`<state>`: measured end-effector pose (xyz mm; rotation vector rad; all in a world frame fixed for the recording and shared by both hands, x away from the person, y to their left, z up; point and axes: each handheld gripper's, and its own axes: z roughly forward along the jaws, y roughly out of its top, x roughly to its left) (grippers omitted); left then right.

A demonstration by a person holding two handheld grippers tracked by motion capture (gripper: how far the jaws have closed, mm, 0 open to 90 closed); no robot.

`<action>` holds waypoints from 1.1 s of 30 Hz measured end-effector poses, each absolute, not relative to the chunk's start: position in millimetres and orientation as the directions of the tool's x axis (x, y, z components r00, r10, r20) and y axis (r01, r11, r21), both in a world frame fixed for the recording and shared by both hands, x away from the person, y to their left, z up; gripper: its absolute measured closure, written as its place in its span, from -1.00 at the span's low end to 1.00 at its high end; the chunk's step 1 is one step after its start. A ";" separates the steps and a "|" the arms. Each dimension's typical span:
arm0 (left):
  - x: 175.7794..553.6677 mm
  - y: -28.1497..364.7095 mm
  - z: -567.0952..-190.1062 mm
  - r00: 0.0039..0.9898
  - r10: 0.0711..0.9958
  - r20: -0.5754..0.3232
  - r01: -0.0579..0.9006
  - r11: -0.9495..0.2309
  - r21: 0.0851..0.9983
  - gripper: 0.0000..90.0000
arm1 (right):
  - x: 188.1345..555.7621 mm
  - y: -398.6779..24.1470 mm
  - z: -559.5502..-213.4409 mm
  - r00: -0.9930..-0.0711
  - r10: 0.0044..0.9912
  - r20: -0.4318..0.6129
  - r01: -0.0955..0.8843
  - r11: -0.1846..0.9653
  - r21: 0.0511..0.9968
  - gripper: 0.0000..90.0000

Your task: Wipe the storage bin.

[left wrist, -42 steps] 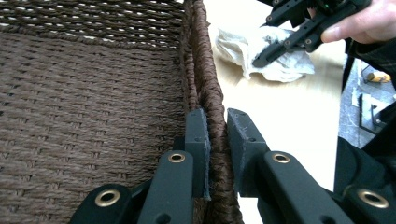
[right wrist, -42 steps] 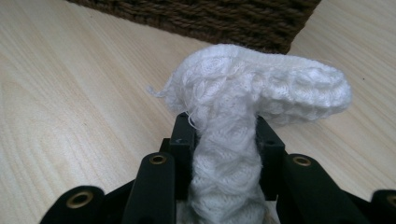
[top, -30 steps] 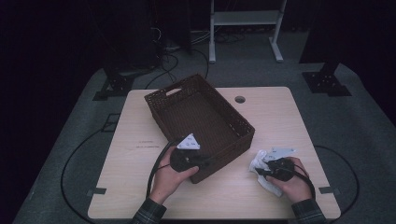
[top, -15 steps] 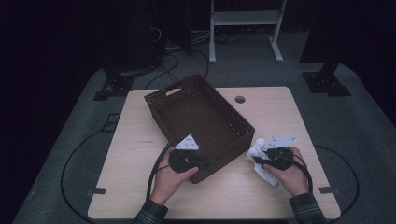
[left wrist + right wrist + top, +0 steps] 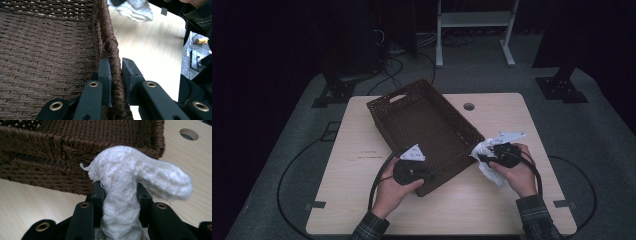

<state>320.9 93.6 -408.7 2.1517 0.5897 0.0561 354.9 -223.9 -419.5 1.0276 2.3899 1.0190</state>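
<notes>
Right gripper: jaws clamped on a white knitted cloth, which bulges out above them, clear of the desk. Left gripper: jaws pinch the near wall of the brown woven basket (steadying it). Step: carrying cloth to basket, just ahead of the right jaws. Next move calls for lifting over the rim, then releasing inside.

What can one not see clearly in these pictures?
- White cloth: its lower part is hidden behind the right gripper fingers, right gripper view.
- Basket: its far end is cut off by the frame, left gripper view.
- Left gripper: the hand covers it, high view.
</notes>
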 end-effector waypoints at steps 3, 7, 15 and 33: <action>320.9 93.6 -408.9 0.889 0.427 -0.165 0.386 -0.505 0.772 0.72 | 356.2 -221.6 -423.4 -0.677 0.735 -0.033 0.490 0.484 0.725 0.49; 321.0 93.5 -408.6 0.890 0.426 -0.163 0.385 -0.510 0.769 0.72 | 357.3 -223.9 -428.6 -0.673 0.739 -0.019 0.498 0.471 0.728 0.49; 320.6 93.0 -408.5 0.892 0.425 -0.154 0.377 -0.513 0.771 0.72 | 360.0 -222.7 -440.3 -0.666 0.746 -0.017 0.514 0.476 0.714 0.49; 320.5 92.6 -407.9 0.893 0.424 -0.149 0.375 -0.521 0.767 0.73 | 366.1 -217.1 -464.8 -0.668 0.744 -0.013 0.560 0.514 0.650 0.49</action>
